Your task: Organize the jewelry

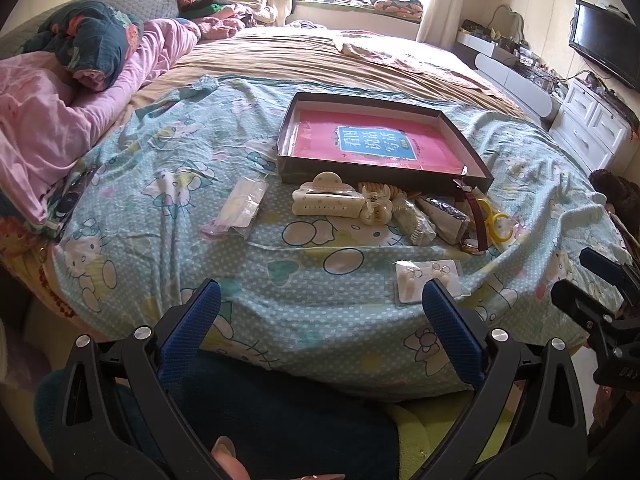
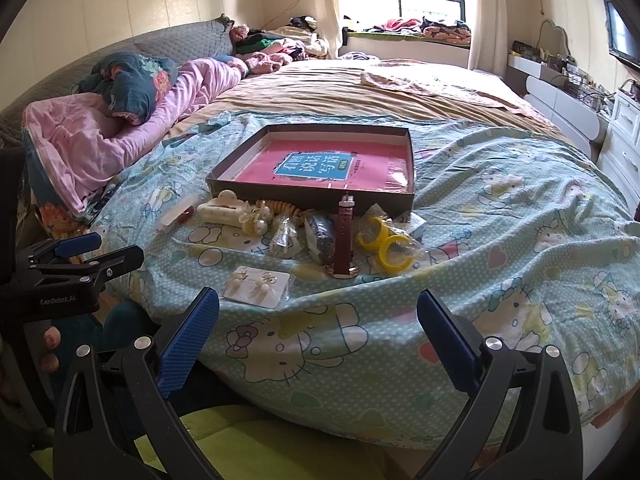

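Left wrist view. Left gripper (image 1: 320,304): jaws spread wide, nothing between them; black plastic arms with round silver rivets, blue finely ribbed pads (image 1: 192,330). Held low at near edge of bed, above dark teal fabric. Right gripper (image 1: 600,280) at right edge of frame, black body, blue tip; jaw state not readable here. Sheet (image 1: 168,216): pale blue cotton, white dots, cartoon cat print, wrinkled. Box (image 1: 285,160): shallow rectangular card tray, dark outer walls, pale inner walls, on sheet. Book (image 1: 372,142) flat inside: pink cover, blue panel with large white Chinese characters. Jewelry in a row just in front of box: cream hair claw (image 1: 320,200), glossy plastic, scalloped top; earring card (image 1: 428,276), white, in clear sleeve, nearest to gripper; yellow rings (image 1: 496,220), C-shaped; clear packet (image 1: 244,204) off to left.

Right wrist view. Right gripper (image 2: 318,316): jaws spread wide, empty; same black arms, blue pads (image 2: 188,344). Left gripper (image 2: 80,256) at left, marked "GenRobot.AI", tips slightly apart. Watch (image 2: 345,236): brown leather strap, rose-gold round case, propped against box (image 2: 384,204) wall. Earring card (image 2: 256,286) near, carrying pale drop earrings. Yellow rings (image 2: 384,244) right of watch. Hair claw (image 2: 220,208) left. Book (image 2: 316,168) inside box.
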The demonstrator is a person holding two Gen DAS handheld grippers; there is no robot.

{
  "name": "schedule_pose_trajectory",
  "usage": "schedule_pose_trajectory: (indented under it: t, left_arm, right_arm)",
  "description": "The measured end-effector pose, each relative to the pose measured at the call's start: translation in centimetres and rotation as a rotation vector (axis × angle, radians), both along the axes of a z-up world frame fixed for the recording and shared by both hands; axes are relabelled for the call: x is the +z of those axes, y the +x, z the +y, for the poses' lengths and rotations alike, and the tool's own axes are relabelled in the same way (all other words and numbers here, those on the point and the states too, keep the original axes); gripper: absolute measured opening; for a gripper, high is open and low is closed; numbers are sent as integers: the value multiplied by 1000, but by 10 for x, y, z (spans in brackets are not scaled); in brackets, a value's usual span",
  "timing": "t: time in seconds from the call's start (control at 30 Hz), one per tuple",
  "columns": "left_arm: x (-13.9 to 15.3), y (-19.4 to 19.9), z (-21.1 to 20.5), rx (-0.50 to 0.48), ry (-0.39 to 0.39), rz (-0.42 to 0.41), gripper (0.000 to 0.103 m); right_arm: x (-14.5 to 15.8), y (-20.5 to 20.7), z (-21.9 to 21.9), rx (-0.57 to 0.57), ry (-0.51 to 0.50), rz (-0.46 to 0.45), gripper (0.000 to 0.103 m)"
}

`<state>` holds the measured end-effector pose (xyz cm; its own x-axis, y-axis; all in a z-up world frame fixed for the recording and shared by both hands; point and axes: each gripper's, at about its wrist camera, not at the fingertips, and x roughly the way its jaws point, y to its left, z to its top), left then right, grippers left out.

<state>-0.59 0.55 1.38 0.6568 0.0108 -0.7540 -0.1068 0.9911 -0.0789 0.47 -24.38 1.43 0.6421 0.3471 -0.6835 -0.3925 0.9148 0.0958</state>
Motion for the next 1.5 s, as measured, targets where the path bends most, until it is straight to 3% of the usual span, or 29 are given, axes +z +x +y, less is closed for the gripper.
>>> schedule_pose_trajectory:
  t: [0.83, 1.5]
  left_arm:
    - [-26, 20, 58, 165, 27, 41, 94]
    - [-63, 97, 86, 154, 11, 171, 95]
  right_arm:
    - [-45, 34, 63, 121, 4, 167, 99]
    - [-86, 73, 95, 66, -52, 228, 99]
